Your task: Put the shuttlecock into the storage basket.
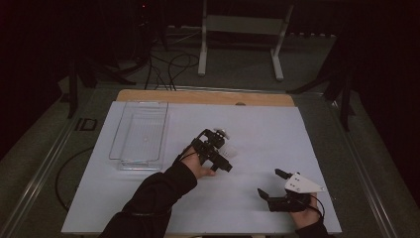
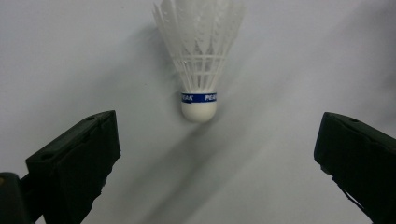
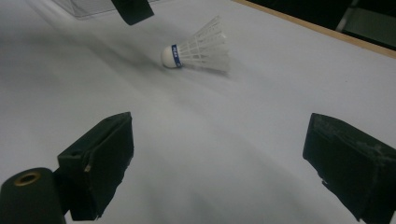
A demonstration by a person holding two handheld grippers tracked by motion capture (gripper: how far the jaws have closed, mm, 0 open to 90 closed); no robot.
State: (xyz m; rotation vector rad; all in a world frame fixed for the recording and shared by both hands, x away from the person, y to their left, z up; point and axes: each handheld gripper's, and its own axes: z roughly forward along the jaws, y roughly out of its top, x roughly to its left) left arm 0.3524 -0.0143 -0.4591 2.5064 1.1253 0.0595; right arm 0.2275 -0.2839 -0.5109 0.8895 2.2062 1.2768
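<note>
The shuttlecock (image 2: 200,60) lay on its side on the worktop (image 1: 277,134), cork end toward the left gripper (image 2: 212,154), dead ahead between its wide-apart jaws. The right gripper (image 1: 274,184), also spread and empty, sat farther off.

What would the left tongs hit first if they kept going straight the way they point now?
Most likely the shuttlecock: it lies centred ahead of the open left tongs, cork end nearest, though the gap is hard to judge.
</note>
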